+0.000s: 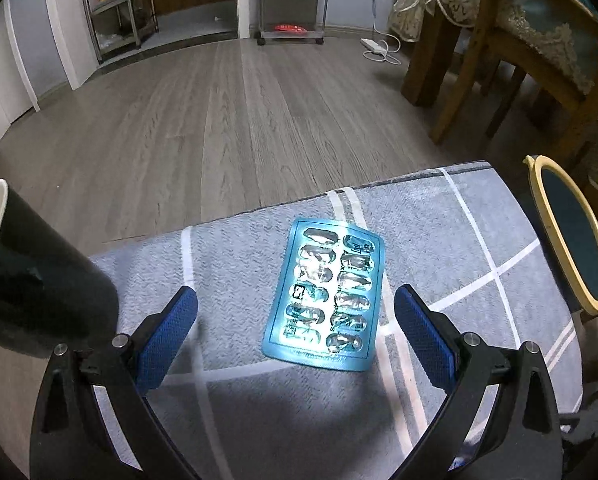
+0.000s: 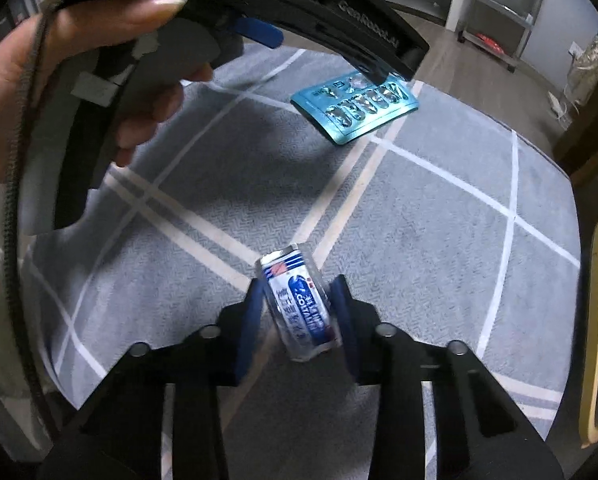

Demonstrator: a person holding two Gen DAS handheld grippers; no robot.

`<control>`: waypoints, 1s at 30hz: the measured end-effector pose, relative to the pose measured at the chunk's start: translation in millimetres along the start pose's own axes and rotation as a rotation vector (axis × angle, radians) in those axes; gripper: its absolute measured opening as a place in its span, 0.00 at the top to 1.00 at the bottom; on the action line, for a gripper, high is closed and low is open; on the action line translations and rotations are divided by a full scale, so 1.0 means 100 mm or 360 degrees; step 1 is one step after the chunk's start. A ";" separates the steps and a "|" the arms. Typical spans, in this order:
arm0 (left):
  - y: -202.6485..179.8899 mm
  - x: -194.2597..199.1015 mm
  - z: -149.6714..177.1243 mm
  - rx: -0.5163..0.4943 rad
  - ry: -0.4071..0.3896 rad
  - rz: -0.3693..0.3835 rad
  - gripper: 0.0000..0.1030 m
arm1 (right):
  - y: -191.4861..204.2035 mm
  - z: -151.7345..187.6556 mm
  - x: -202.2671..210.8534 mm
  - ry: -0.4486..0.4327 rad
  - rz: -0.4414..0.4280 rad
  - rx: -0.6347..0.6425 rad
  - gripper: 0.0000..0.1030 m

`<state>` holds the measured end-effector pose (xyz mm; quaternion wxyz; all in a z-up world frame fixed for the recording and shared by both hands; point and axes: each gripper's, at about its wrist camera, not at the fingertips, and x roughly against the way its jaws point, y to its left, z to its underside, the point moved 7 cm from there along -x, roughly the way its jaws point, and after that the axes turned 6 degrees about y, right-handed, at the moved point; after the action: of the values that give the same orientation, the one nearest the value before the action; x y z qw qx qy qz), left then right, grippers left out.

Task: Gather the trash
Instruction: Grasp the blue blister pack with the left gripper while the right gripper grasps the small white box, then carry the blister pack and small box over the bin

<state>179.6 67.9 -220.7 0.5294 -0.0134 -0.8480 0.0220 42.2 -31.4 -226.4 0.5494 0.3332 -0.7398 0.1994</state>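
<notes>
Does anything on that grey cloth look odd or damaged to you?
Yes. The blue blister pack lies askew on the cloth, and its pockets look crushed and emptied. The right gripper pinches a small wrapper that stands tilted.

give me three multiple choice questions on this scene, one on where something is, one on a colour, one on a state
1. Where does the blister pack lie?
A. on the grey cloth
B. on the wooden floor
C. inside the cup

2. What colour are the left gripper pads?
A. red
B. blue
C. yellow

3. What state is the right gripper in?
A. wide open and empty
B. out of view
C. closed on a small wrapper

Answers: 1 A, it rests flat on the lined cloth. 2 B, both pads show blue. 3 C, the pads press the wrapper from both sides.
</notes>
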 end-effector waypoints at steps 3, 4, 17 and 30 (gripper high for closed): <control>-0.02 -0.07 -0.01 -0.0002 0.0012 0.0016 0.08 | -0.05 0.02 0.02 0.0023 0.0032 -0.0062 0.67; -0.04 -0.08 -0.02 -0.0012 0.0014 0.0029 0.08 | -0.07 0.02 0.03 0.0030 0.0039 -0.0092 0.67; -0.35 -0.38 0.06 -0.0225 0.0154 -0.0059 0.23 | -0.41 0.08 0.07 0.0083 0.0081 -0.0443 0.67; -0.29 -0.16 0.11 -0.0238 0.0135 -0.0082 0.34 | -0.47 0.11 0.19 0.0069 0.0098 -0.0518 0.67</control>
<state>176.6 38.0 -238.9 0.5628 -0.0319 -0.8241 -0.0555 64.4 -76.9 -214.9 0.6056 0.2126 -0.7602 0.1008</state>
